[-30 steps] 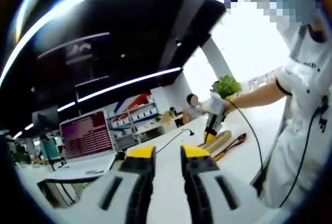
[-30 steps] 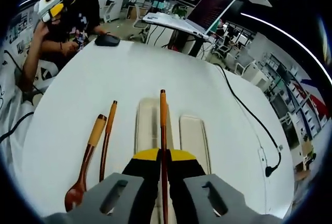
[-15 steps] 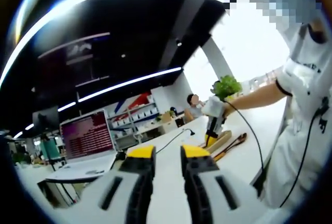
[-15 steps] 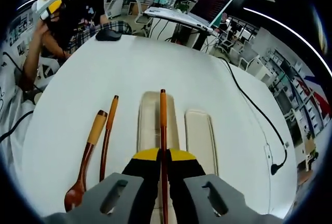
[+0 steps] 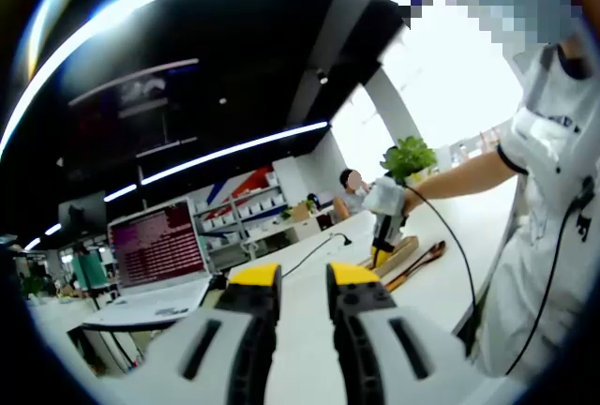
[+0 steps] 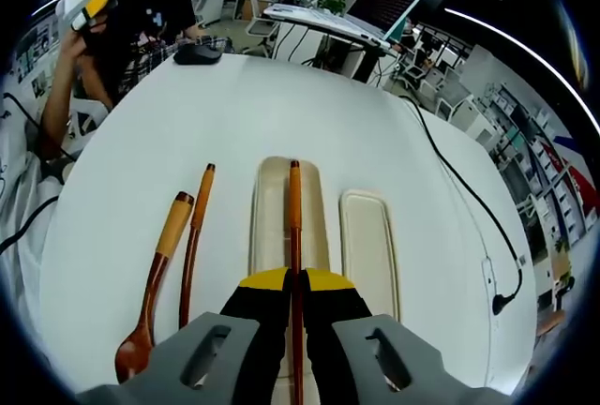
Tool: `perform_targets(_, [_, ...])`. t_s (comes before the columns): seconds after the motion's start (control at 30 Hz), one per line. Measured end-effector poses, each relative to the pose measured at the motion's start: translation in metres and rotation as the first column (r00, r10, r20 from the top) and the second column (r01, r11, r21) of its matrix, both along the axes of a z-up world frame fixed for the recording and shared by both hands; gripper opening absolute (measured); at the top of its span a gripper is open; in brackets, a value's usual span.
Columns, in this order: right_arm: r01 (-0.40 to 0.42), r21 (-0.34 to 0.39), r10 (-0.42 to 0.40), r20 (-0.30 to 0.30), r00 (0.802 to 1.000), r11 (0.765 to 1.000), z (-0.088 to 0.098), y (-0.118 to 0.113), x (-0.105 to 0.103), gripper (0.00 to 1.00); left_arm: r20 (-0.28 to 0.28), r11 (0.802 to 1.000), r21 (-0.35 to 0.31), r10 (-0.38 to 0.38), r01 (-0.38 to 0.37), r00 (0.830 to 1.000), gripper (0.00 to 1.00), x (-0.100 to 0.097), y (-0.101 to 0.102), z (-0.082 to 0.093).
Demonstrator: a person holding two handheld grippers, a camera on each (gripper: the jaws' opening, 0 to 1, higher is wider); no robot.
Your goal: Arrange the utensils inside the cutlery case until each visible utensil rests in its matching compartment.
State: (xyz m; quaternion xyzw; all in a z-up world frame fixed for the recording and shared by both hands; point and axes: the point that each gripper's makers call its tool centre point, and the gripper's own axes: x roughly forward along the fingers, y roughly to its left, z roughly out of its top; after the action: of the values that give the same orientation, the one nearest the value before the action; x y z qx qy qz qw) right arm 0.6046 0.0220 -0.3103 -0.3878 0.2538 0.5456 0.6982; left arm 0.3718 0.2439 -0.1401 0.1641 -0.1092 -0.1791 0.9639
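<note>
Ceiling light strips (image 5: pixel 234 147) glare against a dark ceiling; a blown-out window (image 5: pixel 450 77) washes the left gripper view (fisheye bending edges); bench (image 6: pixel 281 114) evenly lit.

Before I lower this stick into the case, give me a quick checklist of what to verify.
1. Grip: the right tool is shut on the wooden stick: ok.
2. Alignment: the stick runs lengthwise over the cutlery case, its tip near the far end: ok.
3. Height above the case floor: cannot tell.
4. Case lid lies beside the case, apart from the stick: ok.
5. Spoon and second stick lie on the table, outside the case: not ok, still to place.
6. Left tool is empty, jaws slightly apart, raised away from the case: ok.
</note>
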Motion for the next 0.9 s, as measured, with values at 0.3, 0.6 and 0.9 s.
perform_targets(0.3, [0.011,-0.015,-0.011,-0.005,1.0,1.0,-0.0048,-0.0008,0.0036,0.03,-0.001,1.0,0.001,0.001,-0.001,1.0,0.2,0.0006,-0.0006,-0.0004])
perform_targets(0.6, [-0.003,-0.023,0.003,0.001,1.0,1.0,-0.0063,-0.0009,0.0055,0.03,-0.007,1.0,-0.002,-0.005,0.005,1.0,0.2,0.0022,-0.0027,-0.0019])
perform_targets(0.9, [-0.004,-0.028,0.004,-0.001,1.0,1.0,-0.0084,-0.0014,0.007,0.03,-0.007,1.0,-0.003,-0.004,0.004,1.0,0.2,0.0016,-0.0016,-0.002])
